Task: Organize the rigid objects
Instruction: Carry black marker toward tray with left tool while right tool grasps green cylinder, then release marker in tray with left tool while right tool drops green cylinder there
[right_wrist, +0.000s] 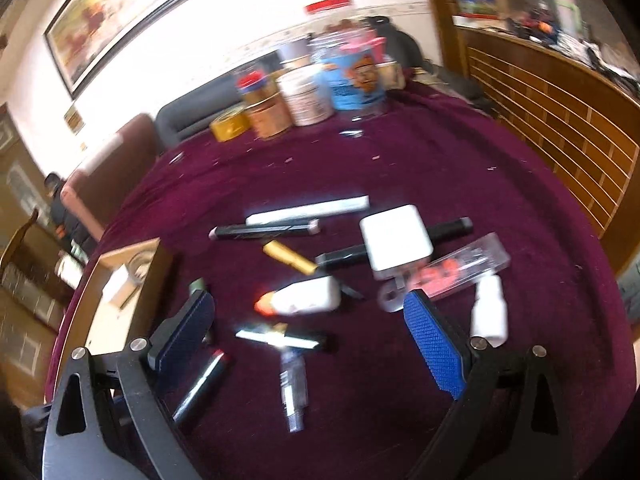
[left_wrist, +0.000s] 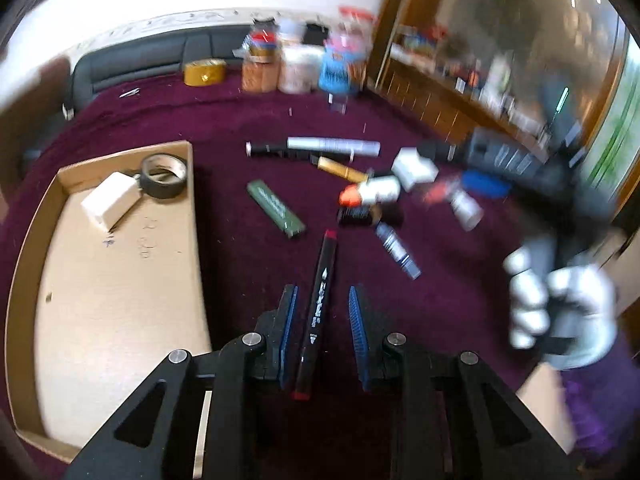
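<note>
My left gripper [left_wrist: 322,290] hangs over the maroon cloth [left_wrist: 224,120], jaws slightly apart. A black marker with red ends [left_wrist: 326,256] lies lengthwise between them, with a gap on each side. To its left is a cardboard box [left_wrist: 120,300] holding a tape roll [left_wrist: 164,176] and a white block [left_wrist: 110,202]. Ahead lie a green bar [left_wrist: 276,208], a silver pen [left_wrist: 334,146], a gold tube [left_wrist: 342,170] and a white cube [left_wrist: 414,168]. My right gripper [right_wrist: 306,298] is wide open and holds nothing, above a white-and-orange item [right_wrist: 304,300] and a small vial [right_wrist: 292,388].
Jars and tubs [right_wrist: 308,92] and a yellow tape roll [right_wrist: 230,126] stand at the table's far edge. A clear case with orange contents [right_wrist: 460,268] and a white bottle [right_wrist: 488,312] lie on the right. A gloved hand [left_wrist: 560,312] is at right. A wooden cabinet [right_wrist: 560,128] borders the table.
</note>
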